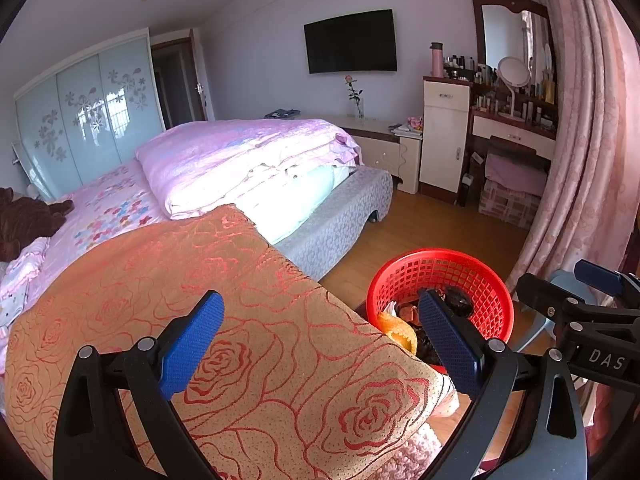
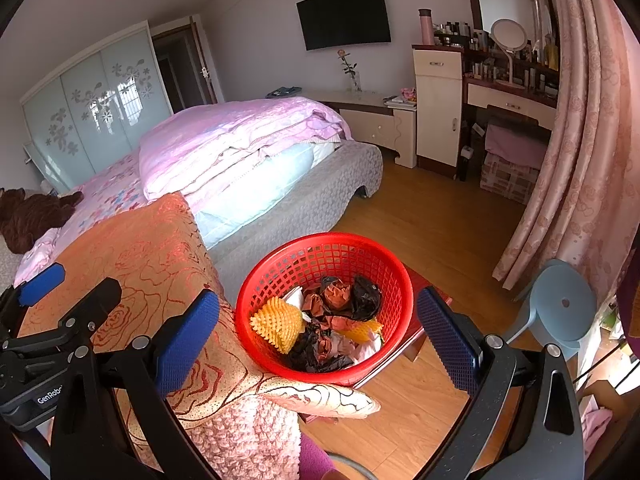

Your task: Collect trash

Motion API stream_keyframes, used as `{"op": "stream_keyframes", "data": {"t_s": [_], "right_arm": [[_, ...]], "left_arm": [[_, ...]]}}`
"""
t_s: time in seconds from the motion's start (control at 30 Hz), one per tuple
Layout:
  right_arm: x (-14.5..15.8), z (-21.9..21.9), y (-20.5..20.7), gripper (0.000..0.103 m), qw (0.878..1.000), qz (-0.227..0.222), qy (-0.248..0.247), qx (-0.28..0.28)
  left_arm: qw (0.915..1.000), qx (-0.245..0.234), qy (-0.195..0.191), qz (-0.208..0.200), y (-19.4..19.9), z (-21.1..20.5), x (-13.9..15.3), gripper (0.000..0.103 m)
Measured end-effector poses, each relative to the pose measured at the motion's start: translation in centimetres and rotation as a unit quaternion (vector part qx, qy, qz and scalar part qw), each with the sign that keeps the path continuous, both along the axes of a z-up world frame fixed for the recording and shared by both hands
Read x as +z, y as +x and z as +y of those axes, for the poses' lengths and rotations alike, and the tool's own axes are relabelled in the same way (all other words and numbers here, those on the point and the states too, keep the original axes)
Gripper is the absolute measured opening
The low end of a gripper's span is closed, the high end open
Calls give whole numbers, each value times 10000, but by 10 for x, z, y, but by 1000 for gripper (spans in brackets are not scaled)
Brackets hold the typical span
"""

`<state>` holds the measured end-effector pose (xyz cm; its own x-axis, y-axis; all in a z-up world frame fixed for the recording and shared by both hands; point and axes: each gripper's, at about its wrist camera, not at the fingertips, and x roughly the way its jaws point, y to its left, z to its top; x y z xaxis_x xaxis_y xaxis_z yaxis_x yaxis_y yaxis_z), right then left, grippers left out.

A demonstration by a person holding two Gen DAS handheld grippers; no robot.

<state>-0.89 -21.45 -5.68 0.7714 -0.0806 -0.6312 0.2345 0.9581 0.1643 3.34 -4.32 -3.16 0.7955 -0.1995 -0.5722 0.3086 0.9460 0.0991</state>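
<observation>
Left gripper (image 1: 320, 344) standing wide open, holding nothing, hovering above an orange rose-patterned pillow (image 1: 224, 320) at the bed's near end; its right blue pad (image 1: 448, 344) overlapping the rim of the red basket (image 1: 476, 276) in the picture, contact impossible to judge. Right gripper (image 2: 320, 344) likewise spread wide and gripping nothing, framing the red basket between its two blue pads (image 2: 188, 340) without touching it.

Trash lying inside the basket: a yellow foam fruit net (image 2: 278, 324), crumpled black plastic (image 2: 366, 296), brownish-red wrappers (image 2: 332, 296) and scraps of white paper (image 2: 296, 296). Basket sitting on a low red stool (image 2: 424, 288) on the wooden floor (image 2: 440, 220), just beside the bed (image 2: 312, 200) and pressing against the pillow's edge.

Right wrist view looking straight down into the basket and showing a pale blue plastic stool (image 2: 560, 308) near the pink curtain (image 2: 580, 140); left wrist view hiding most of the basket's contents behind pillow and pad, yet showing more of the folded pink quilt (image 1: 248, 152).

Each view catching the other gripper at its edge: "DAS" reading on the black body at right in the left wrist view, "GenRobo" on the one at left in the right wrist view, the rest cut off.
</observation>
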Motion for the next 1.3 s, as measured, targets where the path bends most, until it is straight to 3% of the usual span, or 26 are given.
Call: {"op": "stream_keyframes", "data": {"t_s": [1.3], "right_arm": [[1, 0, 0, 96, 10000, 26, 12, 21]], "left_arm": [[10000, 3, 0, 30, 1, 1, 0, 94]]}}
